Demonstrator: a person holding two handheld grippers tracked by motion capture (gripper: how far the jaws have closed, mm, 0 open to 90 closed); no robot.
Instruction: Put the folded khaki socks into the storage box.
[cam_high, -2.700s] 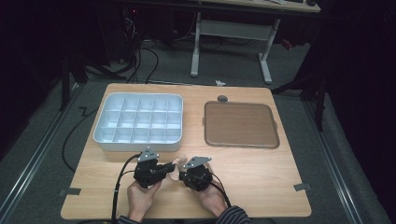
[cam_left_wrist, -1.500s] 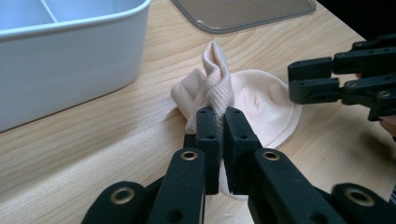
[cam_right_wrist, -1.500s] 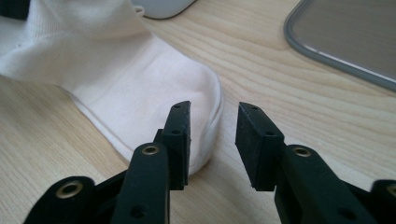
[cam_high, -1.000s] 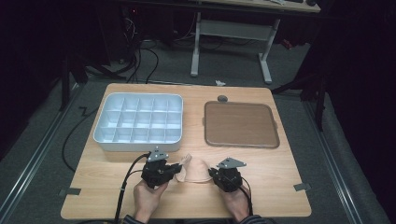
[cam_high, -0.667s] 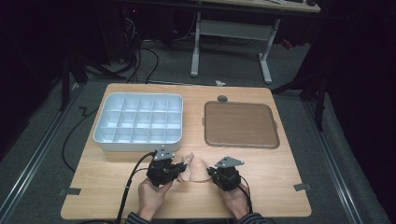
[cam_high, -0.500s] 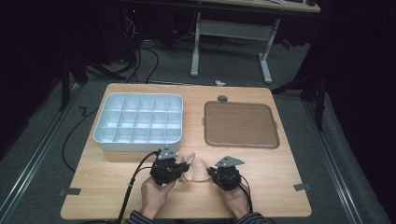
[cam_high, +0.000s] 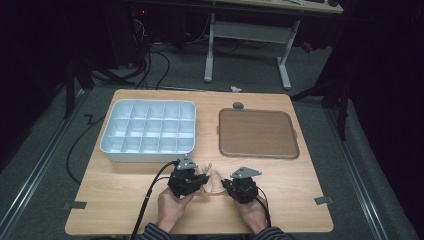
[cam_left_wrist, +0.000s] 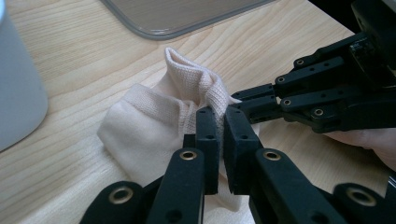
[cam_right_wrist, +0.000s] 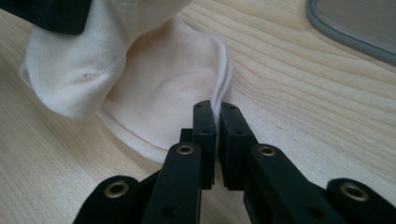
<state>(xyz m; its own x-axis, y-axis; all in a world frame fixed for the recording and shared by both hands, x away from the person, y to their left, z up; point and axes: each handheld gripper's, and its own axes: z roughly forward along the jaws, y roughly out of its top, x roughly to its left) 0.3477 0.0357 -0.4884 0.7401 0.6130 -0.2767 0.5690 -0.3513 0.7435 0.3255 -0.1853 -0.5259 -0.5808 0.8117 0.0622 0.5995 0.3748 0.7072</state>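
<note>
A wooden table (cam_high: 125, 210) was seen from above, with a white divided tray (cam_high: 148, 131) set toward ten o'clock of the tabletop and a brown flat tray (cam_high: 258, 133) toward two o'clock, the two well apart. A small dark round thing (cam_high: 238, 105), too small to be told, lay just at twelve o'clock of the brown tray. Near the six o'clock edge of the table a pale cream sock (cam_high: 214, 180) was held between the two tools, resting on the wood. The left gripper (cam_high: 196, 181) was held in the left hand (cam_high: 170, 209) at nine o'clock of the sock, and the right gripper (cam_high: 229, 184) in the right hand (cam_high: 254, 215) at three o'clock of it. In the left gripper view the left gripper (cam_left_wrist: 220, 128) was seen with its jaws drawn narrow and the bunched ribbed part of the sock (cam_left_wrist: 154, 126) caught at their tips; the white tray's wall (cam_left_wrist: 18, 88) stood at nine o'clock and the brown tray's rim (cam_left_wrist: 177, 29) at twelve o'clock. The right gripper (cam_left_wrist: 243, 105) was seen reaching in from three o'clock, its tips against the same fold. In the right gripper view the right gripper (cam_right_wrist: 217, 122) was closed narrowly on the thin doubled edge of the sock (cam_right_wrist: 154, 93), which was pinched between the jaws, while the rest of the cloth lay at eleven o'clock on the wood. A corner of the brown tray (cam_right_wrist: 355, 37) was seen at two o'clock.
</note>
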